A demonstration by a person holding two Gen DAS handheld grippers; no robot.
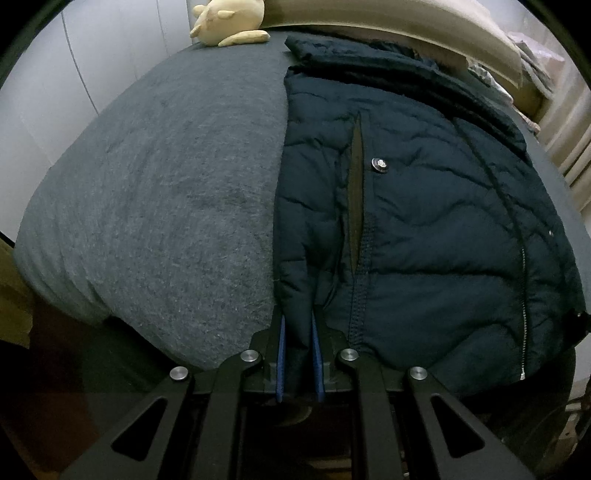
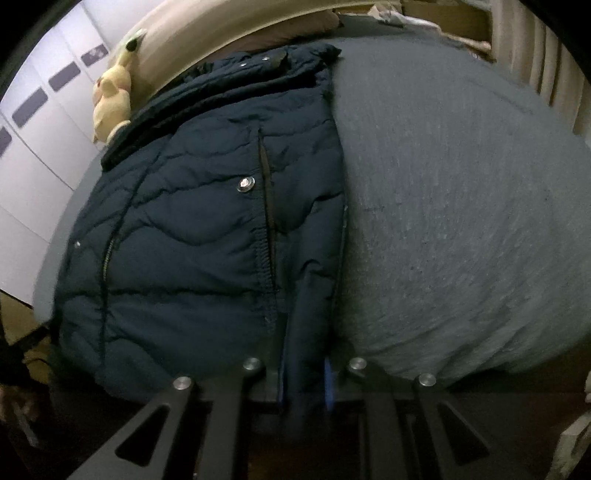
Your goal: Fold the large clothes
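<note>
Both the left gripper (image 1: 298,332) and right gripper (image 2: 304,354) pinch the navy jacket (image 1: 424,221) hem; bare grey bed (image 1: 166,203) fills the frame's left.

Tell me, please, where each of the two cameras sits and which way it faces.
Left wrist: sits on the left hand-held gripper, looks steeply down along its fingers, shut on the left near hem of the navy jacket, grey bedcover to the left.
Right wrist: sits on the right hand-held gripper, looks steeply down, fingers on the jacket's right near hem; picture slightly blurred.
Shared: jacket, bedcover, yellow plush toy near the headboard.
</note>
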